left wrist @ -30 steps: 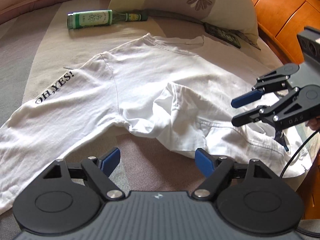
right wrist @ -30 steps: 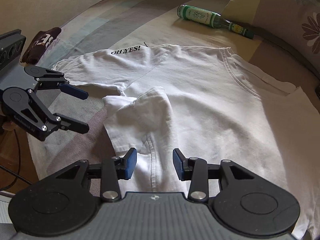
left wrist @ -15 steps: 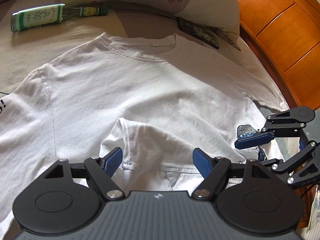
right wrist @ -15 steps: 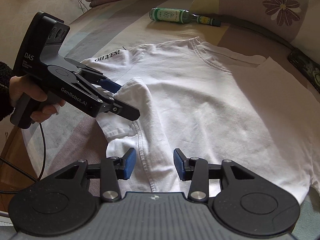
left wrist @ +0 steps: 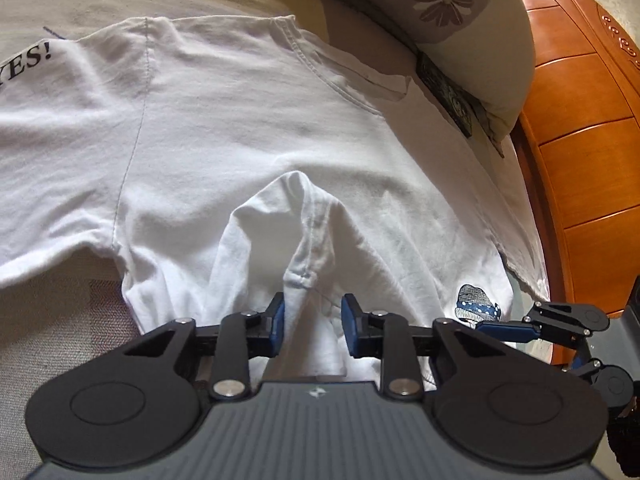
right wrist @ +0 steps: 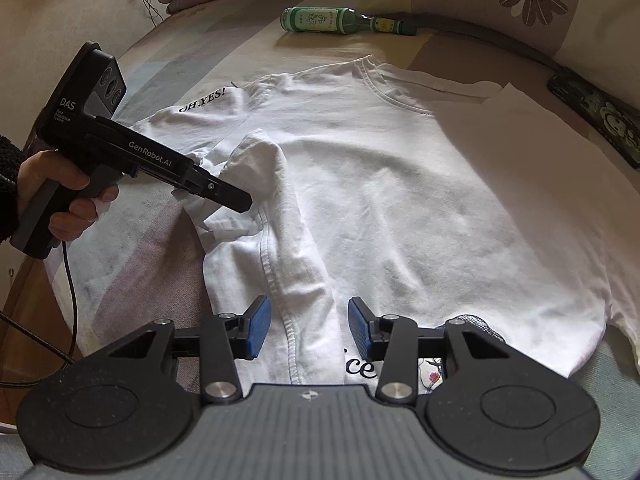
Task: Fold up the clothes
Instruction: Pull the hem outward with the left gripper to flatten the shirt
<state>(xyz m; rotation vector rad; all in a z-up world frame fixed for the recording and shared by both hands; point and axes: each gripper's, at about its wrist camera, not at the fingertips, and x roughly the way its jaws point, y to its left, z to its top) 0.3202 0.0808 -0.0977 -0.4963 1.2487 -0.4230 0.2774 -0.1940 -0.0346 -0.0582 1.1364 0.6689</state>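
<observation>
Left wrist: left gripper (left wrist: pixel 312 320) jaws closing on shirt (left wrist: pixel 248 128) fold; right gripper (right wrist: pixel 308 328) jaws apart, straddling hem on bed (right wrist: pixel 240 52).

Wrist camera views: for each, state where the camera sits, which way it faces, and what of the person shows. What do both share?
Left wrist: on the left gripper, jaws closing around a raised fold of the T-shirt, facing the pillow; no hand clearly shows.
Right wrist: on the open right gripper, over the hem, facing the bottle; a hand holding the left gripper shows.
Shared: T-shirt, pillow.
</observation>
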